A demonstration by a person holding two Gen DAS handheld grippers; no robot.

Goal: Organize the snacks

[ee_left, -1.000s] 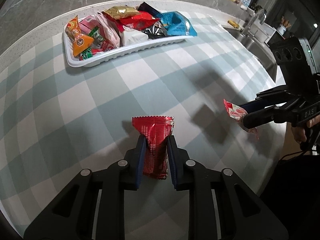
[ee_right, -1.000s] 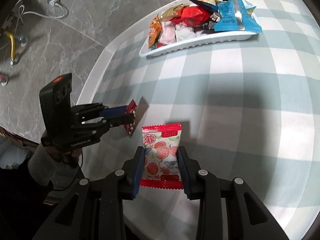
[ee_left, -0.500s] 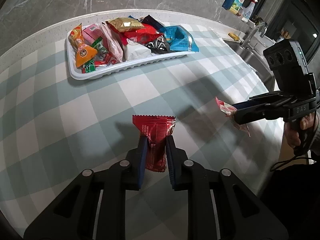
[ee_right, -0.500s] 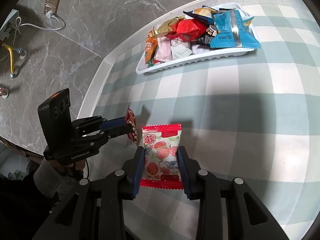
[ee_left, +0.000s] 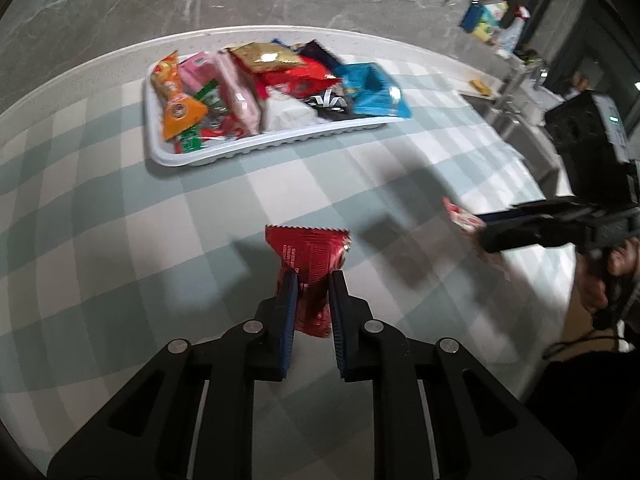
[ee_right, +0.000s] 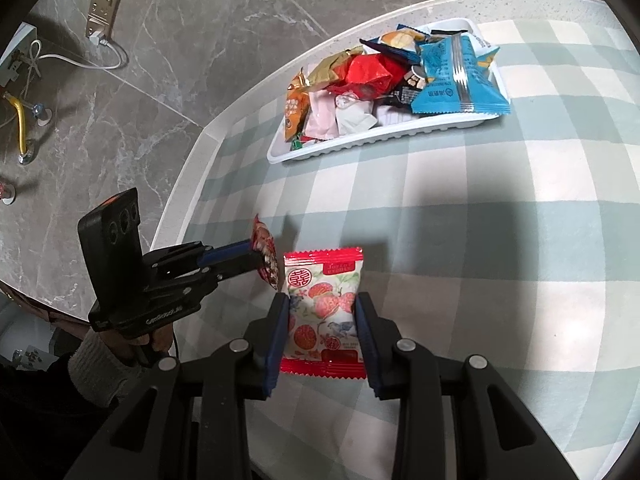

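While both packets hung above the checked bench, short of the full tray point(ee_left: 256, 150), the left gripper point(ee_left: 311, 286) had tightened on its red packet point(ee_left: 310, 256), the right gripper point(ee_right: 322, 312) clamped the lychee packet point(ee_right: 324, 304), both ready for carrying over.

Both grippers hang tilted down, side by side; the left gripper point(ee_left: 312, 280) is clamped narrowly, the right gripper point(ee_right: 322, 312) clamped wider, each hand-held.

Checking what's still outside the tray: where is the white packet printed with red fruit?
The white packet printed with red fruit is clamped in the right claw above the checked tablecloth, beside the left claw, short of the white tray.
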